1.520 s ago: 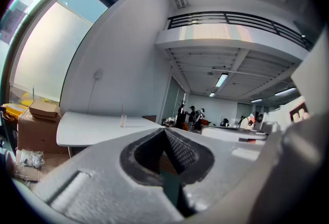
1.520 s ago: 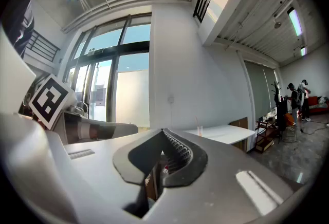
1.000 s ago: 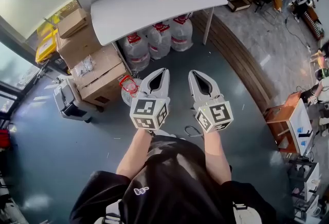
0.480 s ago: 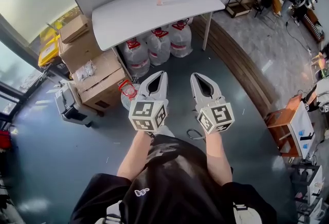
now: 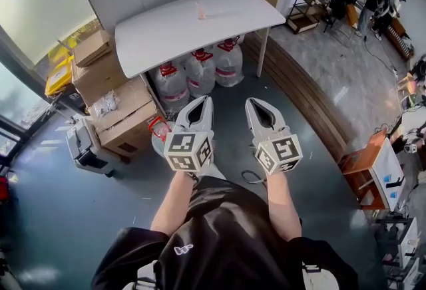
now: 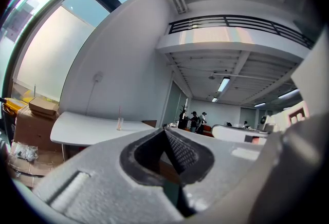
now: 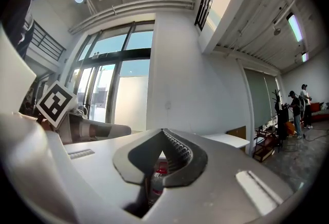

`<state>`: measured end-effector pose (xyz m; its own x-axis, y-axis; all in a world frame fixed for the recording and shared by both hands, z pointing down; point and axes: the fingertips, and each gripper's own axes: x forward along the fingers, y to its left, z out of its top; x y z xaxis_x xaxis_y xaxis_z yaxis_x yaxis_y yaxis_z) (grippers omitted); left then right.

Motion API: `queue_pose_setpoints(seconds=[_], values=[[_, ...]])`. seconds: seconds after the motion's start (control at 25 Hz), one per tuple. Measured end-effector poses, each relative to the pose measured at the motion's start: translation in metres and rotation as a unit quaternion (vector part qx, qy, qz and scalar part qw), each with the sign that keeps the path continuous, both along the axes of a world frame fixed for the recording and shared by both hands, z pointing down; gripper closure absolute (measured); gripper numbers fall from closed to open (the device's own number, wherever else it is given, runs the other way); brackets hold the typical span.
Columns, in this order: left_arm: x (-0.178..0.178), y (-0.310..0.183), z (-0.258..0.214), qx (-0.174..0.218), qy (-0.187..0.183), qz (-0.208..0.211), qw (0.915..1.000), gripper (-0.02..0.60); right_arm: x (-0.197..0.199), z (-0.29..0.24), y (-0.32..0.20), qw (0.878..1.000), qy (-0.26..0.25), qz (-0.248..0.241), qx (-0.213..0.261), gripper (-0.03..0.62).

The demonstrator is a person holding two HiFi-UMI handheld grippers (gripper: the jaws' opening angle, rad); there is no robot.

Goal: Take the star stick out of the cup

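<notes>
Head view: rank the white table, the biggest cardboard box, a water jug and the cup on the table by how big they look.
1. white table, largest
2. cardboard box
3. water jug; the three jugs look alike
4. cup, smallest, though it is also farthest from the camera

The cup [image 5: 200,14] on the table [image 5: 160,39] is too small for detail.

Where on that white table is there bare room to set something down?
The white table is bare on both sides of the cup, near its far edge. Crowded: water jugs underneath, cardboard boxes by its left end.
</notes>
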<state>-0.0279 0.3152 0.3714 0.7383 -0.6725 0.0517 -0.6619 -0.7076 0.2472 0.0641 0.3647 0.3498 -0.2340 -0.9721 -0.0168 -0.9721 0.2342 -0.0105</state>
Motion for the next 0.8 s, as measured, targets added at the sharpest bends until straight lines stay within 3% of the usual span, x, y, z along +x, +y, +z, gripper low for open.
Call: queue_pose_setpoints(seconds=[0.56,0.8], values=[[0.02,-0.117,0.017,0.009,0.024,-0.008,0.9996,0.58,0.021,0.021,-0.111,0.999,0.031,-0.019,0.005,0.588],[0.023,-0.188,0.028,0.003,0.02,-0.031,0.9993,0.58,0.038,0.034,-0.18,1.0,0.008,-0.015,-0.007,0.588]])
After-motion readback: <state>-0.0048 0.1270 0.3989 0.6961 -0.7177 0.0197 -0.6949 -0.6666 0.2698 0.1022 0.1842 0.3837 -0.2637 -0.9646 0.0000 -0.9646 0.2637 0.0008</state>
